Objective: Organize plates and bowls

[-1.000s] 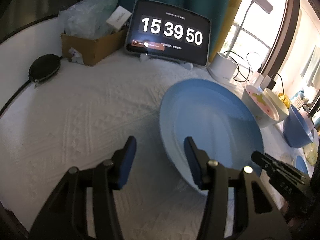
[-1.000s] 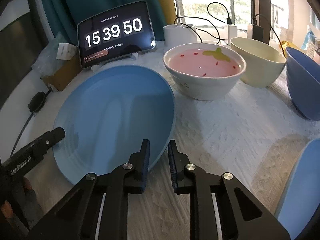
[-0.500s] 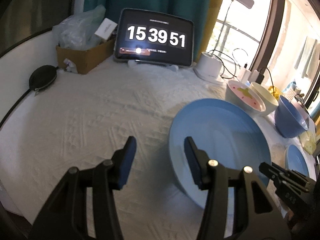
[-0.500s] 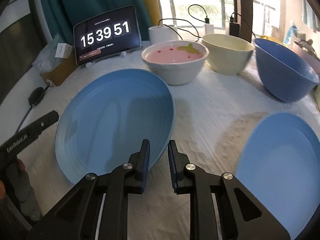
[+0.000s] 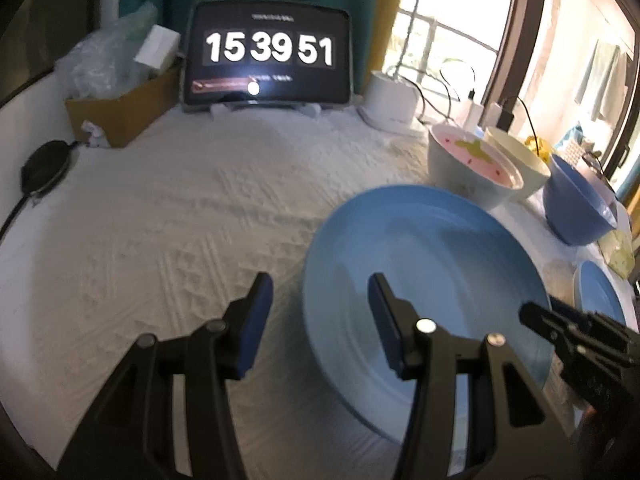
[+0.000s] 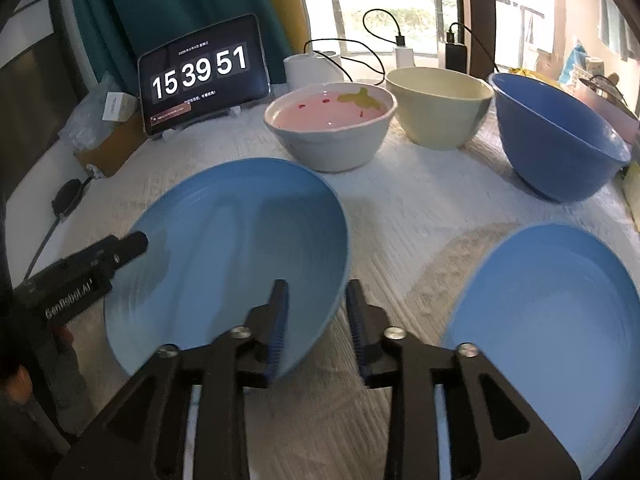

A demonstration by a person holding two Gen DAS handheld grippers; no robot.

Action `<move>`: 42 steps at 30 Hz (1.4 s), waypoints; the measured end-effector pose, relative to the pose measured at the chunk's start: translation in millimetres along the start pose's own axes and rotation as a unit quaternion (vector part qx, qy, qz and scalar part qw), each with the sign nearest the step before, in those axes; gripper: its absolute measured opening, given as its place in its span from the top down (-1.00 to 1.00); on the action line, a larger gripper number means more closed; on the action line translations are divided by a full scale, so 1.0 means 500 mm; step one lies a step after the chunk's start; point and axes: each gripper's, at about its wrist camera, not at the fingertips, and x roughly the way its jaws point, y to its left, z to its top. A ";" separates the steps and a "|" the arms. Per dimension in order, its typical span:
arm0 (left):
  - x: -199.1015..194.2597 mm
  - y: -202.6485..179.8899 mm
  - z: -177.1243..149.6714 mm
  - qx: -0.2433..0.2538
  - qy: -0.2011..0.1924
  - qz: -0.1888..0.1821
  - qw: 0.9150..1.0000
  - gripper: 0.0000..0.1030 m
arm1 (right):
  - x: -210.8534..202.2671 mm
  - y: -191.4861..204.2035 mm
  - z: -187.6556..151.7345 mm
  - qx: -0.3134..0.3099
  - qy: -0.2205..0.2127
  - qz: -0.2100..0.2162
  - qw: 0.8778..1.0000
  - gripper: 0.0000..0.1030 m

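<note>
A large light-blue plate (image 5: 432, 264) (image 6: 240, 240) sits on the white cloth. My right gripper (image 6: 316, 316) straddles its near right rim. The jaws are opening, and a gap shows between the rim and the right pad. My left gripper (image 5: 320, 312) stands open over the plate's left rim, one finger above the plate and one above the cloth, neither pressing. A second blue plate (image 6: 552, 312) lies to the right. Behind stand a white bowl with a pink inside (image 6: 332, 120), a cream bowl (image 6: 440, 100) and a blue bowl (image 6: 560, 140).
A tablet clock (image 5: 268, 52) stands at the back, with a cardboard box of packaging (image 5: 120, 108) to its left. A black round pouch (image 5: 44, 164) lies at the far left. A white device (image 5: 392, 96) and charger cables sit by the window.
The right gripper's jaws have parted from the plate rim they were clamping. Both views shifted, bringing the second blue plate and the blue bowl into view.
</note>
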 end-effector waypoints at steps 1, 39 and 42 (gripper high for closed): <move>0.005 -0.002 0.000 0.003 0.007 -0.001 1.000 0.01 | 0.006 0.003 0.005 0.000 0.000 -0.004 1.000 0.25; -0.095 -0.053 -0.013 0.039 -0.047 -0.040 0.997 0.11 | -0.093 -0.003 0.016 -0.005 -0.071 -0.022 0.997 0.62; -0.106 -0.067 -0.013 0.046 -0.052 -0.046 0.996 0.11 | -0.107 -0.013 0.013 -0.001 -0.077 -0.025 0.997 0.62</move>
